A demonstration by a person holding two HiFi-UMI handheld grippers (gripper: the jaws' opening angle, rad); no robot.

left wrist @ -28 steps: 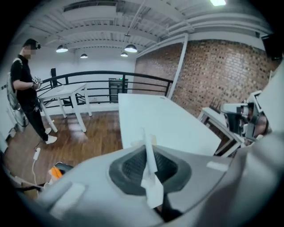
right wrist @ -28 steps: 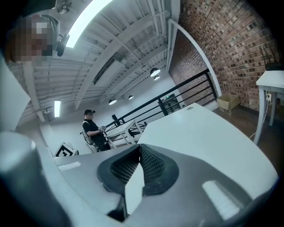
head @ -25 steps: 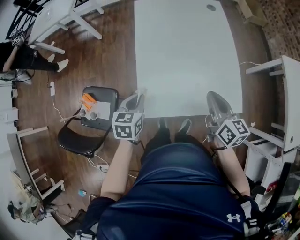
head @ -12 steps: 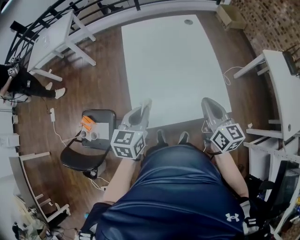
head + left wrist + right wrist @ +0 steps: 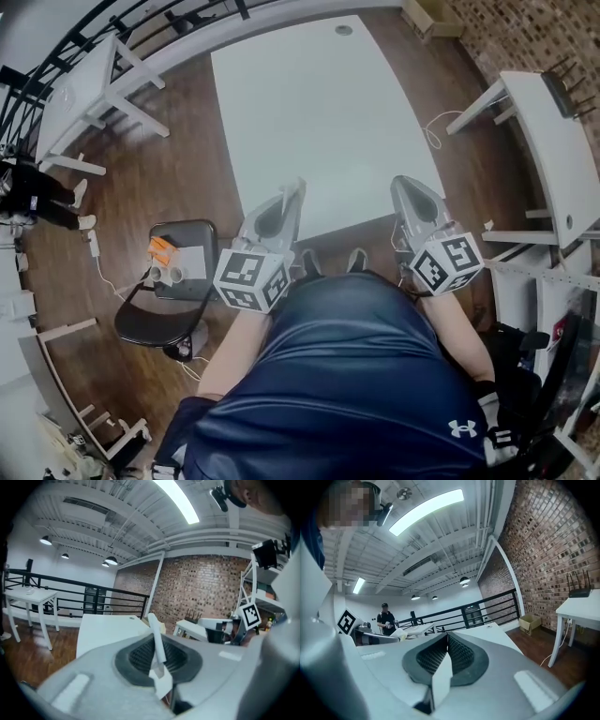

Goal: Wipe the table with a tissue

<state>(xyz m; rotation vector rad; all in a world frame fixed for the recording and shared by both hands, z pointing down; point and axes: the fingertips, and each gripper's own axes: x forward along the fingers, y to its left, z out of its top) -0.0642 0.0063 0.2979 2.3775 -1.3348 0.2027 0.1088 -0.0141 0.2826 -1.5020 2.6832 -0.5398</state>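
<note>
The white table (image 5: 309,112) fills the upper middle of the head view, its top bare. My left gripper (image 5: 289,199) hovers at the table's near edge, tilted upward and shut on a thin white tissue (image 5: 298,188) that sticks out past its tip. In the left gripper view the tissue (image 5: 157,641) stands up as a narrow strip between the shut jaws, with the table (image 5: 103,627) beyond. My right gripper (image 5: 403,186) hangs over the near right edge of the table, shut with nothing in it. In the right gripper view, the right gripper (image 5: 447,638) has its jaws pressed together.
A black chair (image 5: 173,281) with an orange object and small cups stands at my left. Other white desks stand at the right (image 5: 553,141) and far left (image 5: 89,80). A cardboard box (image 5: 429,15) lies beyond the table. A person (image 5: 33,192) stands far left by the railing.
The head view has swung, so the table now sits further left and higher in frame. Both grippers have risen slightly at the near edge. The left gripper still holds the tissue.
</note>
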